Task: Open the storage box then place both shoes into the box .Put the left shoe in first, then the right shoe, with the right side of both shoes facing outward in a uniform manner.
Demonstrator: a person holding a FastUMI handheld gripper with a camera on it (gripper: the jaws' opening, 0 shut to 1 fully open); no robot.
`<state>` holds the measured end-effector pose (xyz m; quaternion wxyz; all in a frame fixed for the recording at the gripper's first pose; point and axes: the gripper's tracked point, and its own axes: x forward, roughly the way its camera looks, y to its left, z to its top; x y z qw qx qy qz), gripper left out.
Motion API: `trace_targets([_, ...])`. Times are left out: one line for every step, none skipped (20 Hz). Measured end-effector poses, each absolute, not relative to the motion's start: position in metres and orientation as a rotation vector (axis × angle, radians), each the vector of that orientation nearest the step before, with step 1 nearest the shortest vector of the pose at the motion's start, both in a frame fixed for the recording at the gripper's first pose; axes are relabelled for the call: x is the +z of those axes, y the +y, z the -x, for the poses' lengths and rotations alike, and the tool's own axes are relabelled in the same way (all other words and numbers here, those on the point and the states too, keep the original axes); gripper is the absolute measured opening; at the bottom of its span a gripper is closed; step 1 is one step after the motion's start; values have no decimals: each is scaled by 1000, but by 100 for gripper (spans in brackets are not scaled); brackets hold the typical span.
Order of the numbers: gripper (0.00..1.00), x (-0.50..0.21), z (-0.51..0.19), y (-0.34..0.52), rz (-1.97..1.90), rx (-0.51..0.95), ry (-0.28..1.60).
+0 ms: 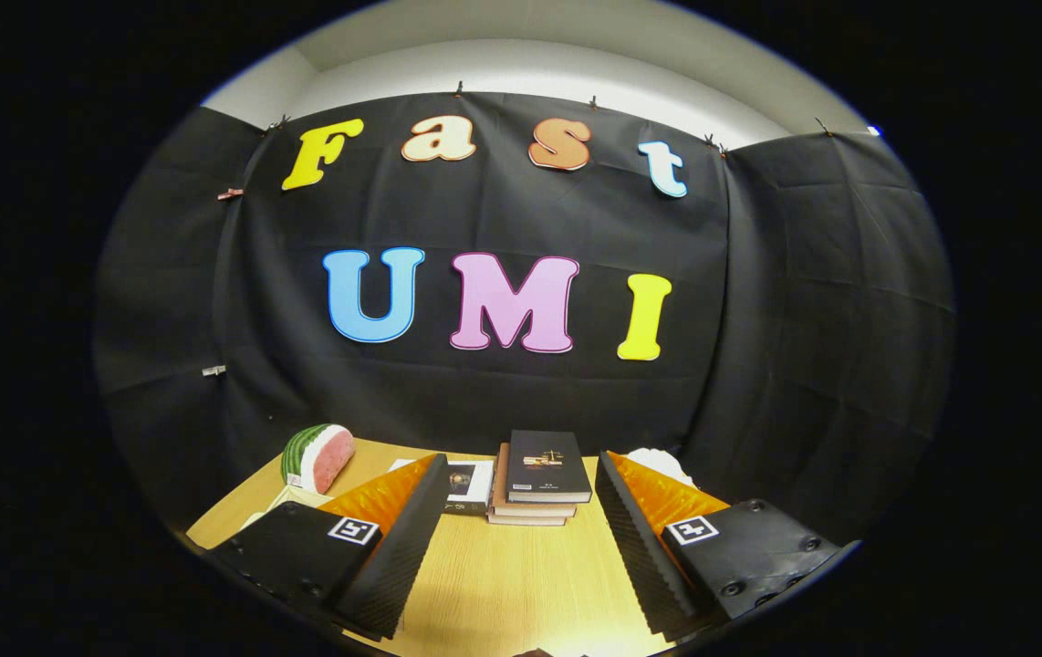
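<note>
My gripper is held above a wooden table, its two fingers spread wide apart with nothing between them. It stands open. Beyond the fingers, at the far side of the table, lies a stack of books. A white object peeks out behind the right finger; I cannot tell what it is.
A watermelon-slice model rests at the back left of the table. A flat book or card lies left of the book stack. The booth's black cloth wall closes off the table's far edge and both sides.
</note>
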<state>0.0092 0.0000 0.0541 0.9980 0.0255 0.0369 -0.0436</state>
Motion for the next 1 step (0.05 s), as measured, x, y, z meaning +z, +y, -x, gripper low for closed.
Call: trace_targets([98,54,-8,-1,-50,-91,75])
